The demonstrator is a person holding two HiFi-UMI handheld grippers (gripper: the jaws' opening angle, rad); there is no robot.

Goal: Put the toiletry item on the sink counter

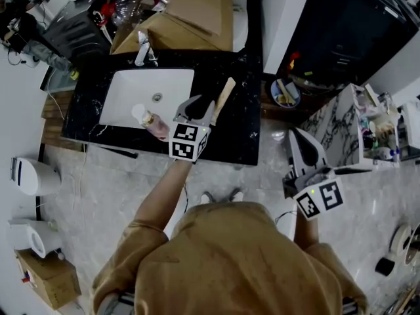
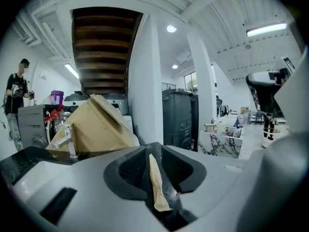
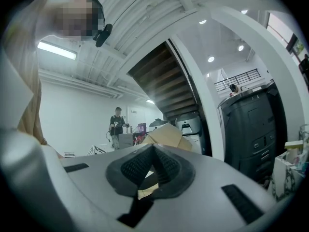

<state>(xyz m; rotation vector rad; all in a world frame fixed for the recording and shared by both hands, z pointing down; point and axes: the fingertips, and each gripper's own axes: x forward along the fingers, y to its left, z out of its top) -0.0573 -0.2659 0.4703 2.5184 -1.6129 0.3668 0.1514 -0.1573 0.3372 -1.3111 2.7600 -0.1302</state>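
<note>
As the left arm is stretching over the black sink counter [image 1: 237, 133], the left gripper [image 1: 205, 107] is clamping a tilted wooden-handled toiletry item [image 1: 224, 97] just right of the basin [image 1: 134, 87], bare counter alongside. The right gripper [image 1: 298, 140] is hanging closed and empty off the counter's front edge. Only the head view is catching a pink bottle [image 1: 156, 125] at the basin's rim.

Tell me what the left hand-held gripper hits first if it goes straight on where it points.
Probably the white pillar, just right of the cardboard box; depth is unclear. The left hand-held gripper is shut on a thin wooden stick that juts ahead, so its tip would touch first.
</note>
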